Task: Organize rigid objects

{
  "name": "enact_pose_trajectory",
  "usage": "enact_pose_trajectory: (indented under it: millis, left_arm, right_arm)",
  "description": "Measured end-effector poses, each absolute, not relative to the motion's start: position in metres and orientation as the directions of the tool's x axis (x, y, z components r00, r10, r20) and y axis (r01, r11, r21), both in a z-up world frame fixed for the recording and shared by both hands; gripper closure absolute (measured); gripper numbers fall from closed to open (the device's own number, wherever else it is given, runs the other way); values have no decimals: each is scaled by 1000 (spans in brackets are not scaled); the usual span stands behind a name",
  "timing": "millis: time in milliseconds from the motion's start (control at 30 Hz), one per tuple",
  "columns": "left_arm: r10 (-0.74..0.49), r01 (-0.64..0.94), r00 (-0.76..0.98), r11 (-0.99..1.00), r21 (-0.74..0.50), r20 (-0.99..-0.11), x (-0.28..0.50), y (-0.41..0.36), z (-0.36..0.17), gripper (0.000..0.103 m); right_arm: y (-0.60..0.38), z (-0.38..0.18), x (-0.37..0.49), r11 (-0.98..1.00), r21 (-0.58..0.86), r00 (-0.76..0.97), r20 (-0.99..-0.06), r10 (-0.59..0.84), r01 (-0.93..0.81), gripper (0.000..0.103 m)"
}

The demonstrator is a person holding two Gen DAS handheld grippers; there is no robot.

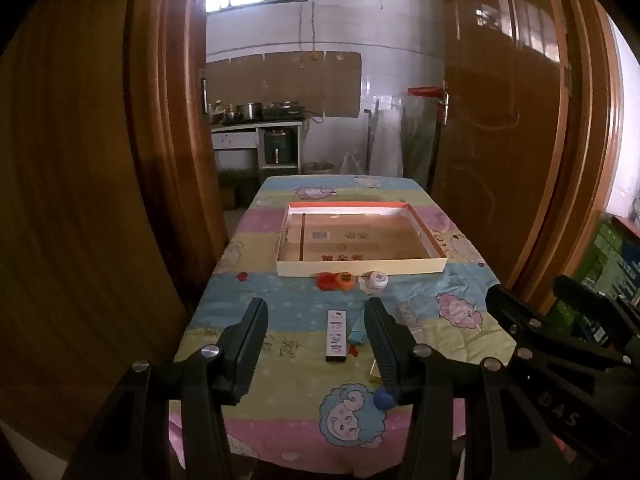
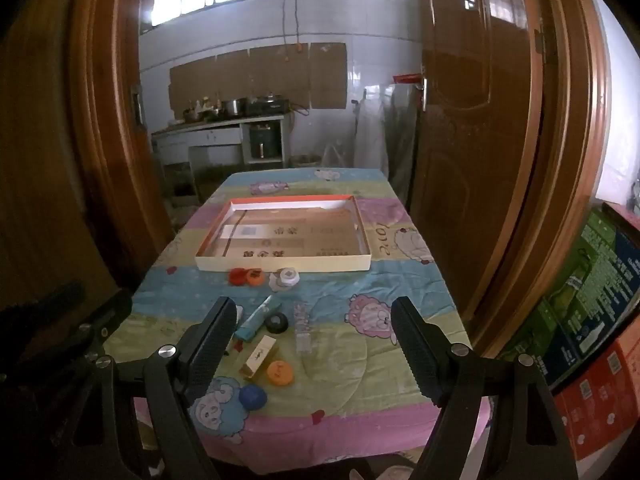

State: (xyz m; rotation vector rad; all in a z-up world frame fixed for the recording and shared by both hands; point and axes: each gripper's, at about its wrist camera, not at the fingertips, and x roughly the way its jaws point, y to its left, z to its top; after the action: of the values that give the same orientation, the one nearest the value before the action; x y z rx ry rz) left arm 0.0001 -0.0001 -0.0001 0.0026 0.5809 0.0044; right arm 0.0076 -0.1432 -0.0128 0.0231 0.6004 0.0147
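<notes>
A shallow cardboard tray with an orange rim lies in the middle of the table. In front of it sit red and orange caps and a white cap. Nearer lie a black-and-white remote, a teal bar, a black ring, a small gold box, an orange cap, a blue cap and a clear case. My left gripper hangs open above the remote. My right gripper is open wide above the clutter, holding nothing.
The table wears a pastel cartoon-sheep cloth. Wooden doors flank a doorway to a kitchen behind. Printed cartons are stacked at the right of the table.
</notes>
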Motion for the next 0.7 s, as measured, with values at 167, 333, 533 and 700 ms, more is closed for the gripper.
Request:
enact_pose_trajectory:
  millis: [167,333,533,700]
  left_arm:
    - [-22,0,832,999,-40,-555,-1,3,2,52]
    - [-18,2,831,1000,-29,-556,0,5,3,52]
    - [-8,2,832,1000,-11,-555,1,2,1,52]
    - [-9,5,831,1000,-9,-556,1,2,0,52]
  right_arm:
    - [-143,-12,7,1000,29,823,-568,22,-7,22]
    - [-143,-11,6,1000,29,826,-564,22,-7,22]
    - [-146,-10,6,1000,30,825,-564,23,-8,22]
    - [-141,-10,5,1000,29,827,-562,23,-8,22]
